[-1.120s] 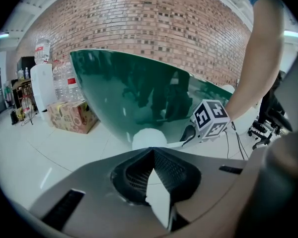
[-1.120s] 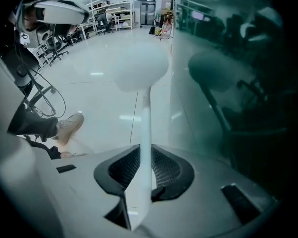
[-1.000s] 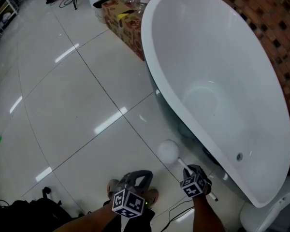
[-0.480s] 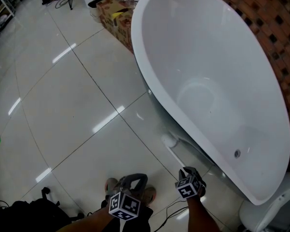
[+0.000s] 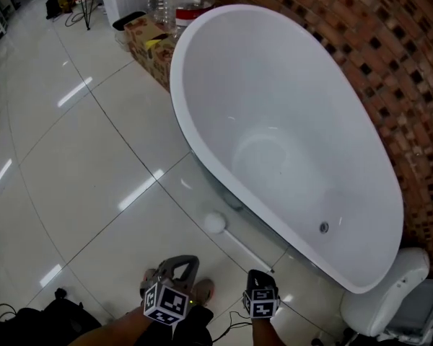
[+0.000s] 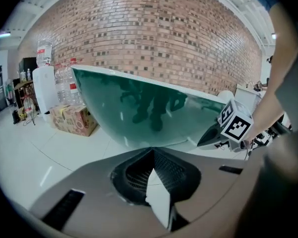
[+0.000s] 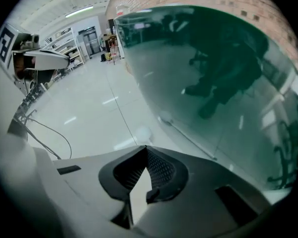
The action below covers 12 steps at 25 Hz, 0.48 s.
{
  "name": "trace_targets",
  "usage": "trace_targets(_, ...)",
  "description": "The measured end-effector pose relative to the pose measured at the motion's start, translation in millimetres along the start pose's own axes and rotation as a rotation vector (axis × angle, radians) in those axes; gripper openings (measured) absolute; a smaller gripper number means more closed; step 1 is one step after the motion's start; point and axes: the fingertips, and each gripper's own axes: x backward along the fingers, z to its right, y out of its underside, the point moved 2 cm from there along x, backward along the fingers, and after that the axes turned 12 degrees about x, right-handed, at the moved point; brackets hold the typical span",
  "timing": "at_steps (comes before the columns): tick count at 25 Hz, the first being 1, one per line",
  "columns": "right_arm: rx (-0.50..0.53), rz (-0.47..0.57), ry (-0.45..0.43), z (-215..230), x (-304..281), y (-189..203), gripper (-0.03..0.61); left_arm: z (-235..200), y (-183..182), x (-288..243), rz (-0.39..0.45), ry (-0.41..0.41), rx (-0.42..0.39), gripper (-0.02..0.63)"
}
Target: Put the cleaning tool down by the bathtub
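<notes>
Wrapping up: long-handled scrubber (image 5: pixel 238 242) lies on floor (image 5: pixel 94 179) just beside bathtub (image 5: pixel 296 107) base. R gripper (image 5: pixel 260 276) jaws just closed, nothing btwn; L gripper (image 5: pixel 182 264) jaws together, empty. Drop looks done; next calls only for pulling both clear w/o nudging it.

Grey tools (image 5: pixel 180 263) — marker cubes (image 5: pixel 164 303)

White bathtub (image 5: pixel 289 107) with dark green outside, red-brown brick wall (image 5: pixel 379 56), glossy white tiled floor (image 5: pixel 79 171)
</notes>
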Motion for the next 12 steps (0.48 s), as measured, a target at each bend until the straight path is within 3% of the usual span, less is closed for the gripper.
trace_targets(12,-0.181,0.24,0.128,-4.3,116.3,-64.3,0.014,38.4,-53.2,49.6,0.079,0.027,0.039,0.005)
